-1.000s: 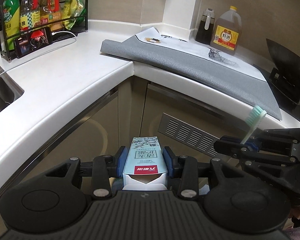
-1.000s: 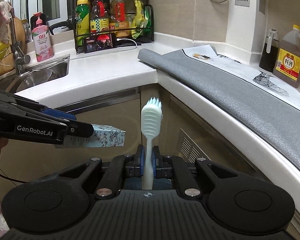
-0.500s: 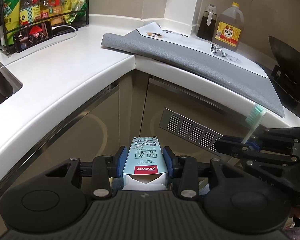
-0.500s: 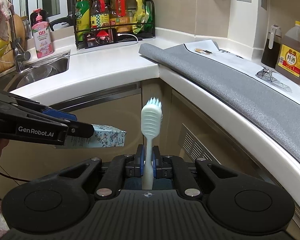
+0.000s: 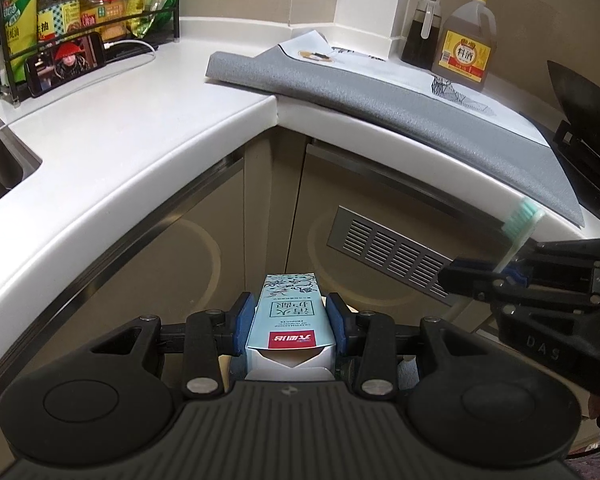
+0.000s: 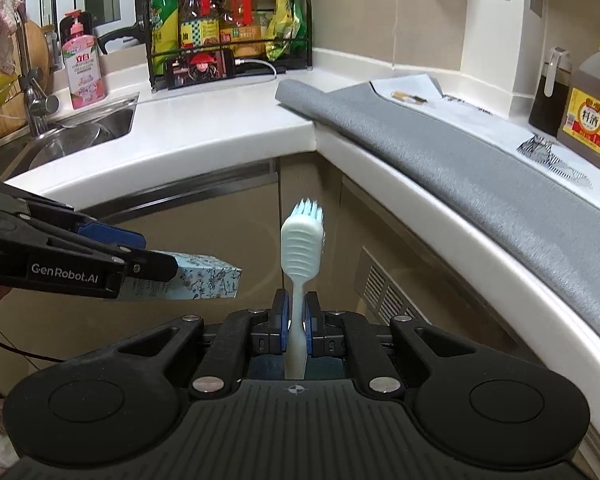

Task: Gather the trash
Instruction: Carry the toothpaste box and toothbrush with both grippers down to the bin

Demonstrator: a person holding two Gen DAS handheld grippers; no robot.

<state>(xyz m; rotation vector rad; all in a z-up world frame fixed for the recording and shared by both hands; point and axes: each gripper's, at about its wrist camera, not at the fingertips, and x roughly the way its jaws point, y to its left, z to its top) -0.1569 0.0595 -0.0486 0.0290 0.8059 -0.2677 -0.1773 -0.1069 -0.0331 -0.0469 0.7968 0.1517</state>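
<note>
Only the right wrist view is showing the sink [image 6: 80, 128] and soap bottle [image 6: 82, 68] at 10 o'clock; only the left wrist view is showing the dark pan [image 5: 580, 120] at 3 o'clock. The left tongs [image 5: 291, 320] are gripping the box [image 5: 290, 316] by its sides, its long axis running toward 12 o'clock, open flap end nearest the camera. The right tongs [image 6: 296, 318] are clamping the toothbrush [image 6: 302, 240] by its handle, the head pointing to 12 o'clock, bristles facing away. Both are hanging in front of the cabinets, below the white surface [image 6: 220, 132]; the box is sitting at 9 o'clock of the toothbrush.
</note>
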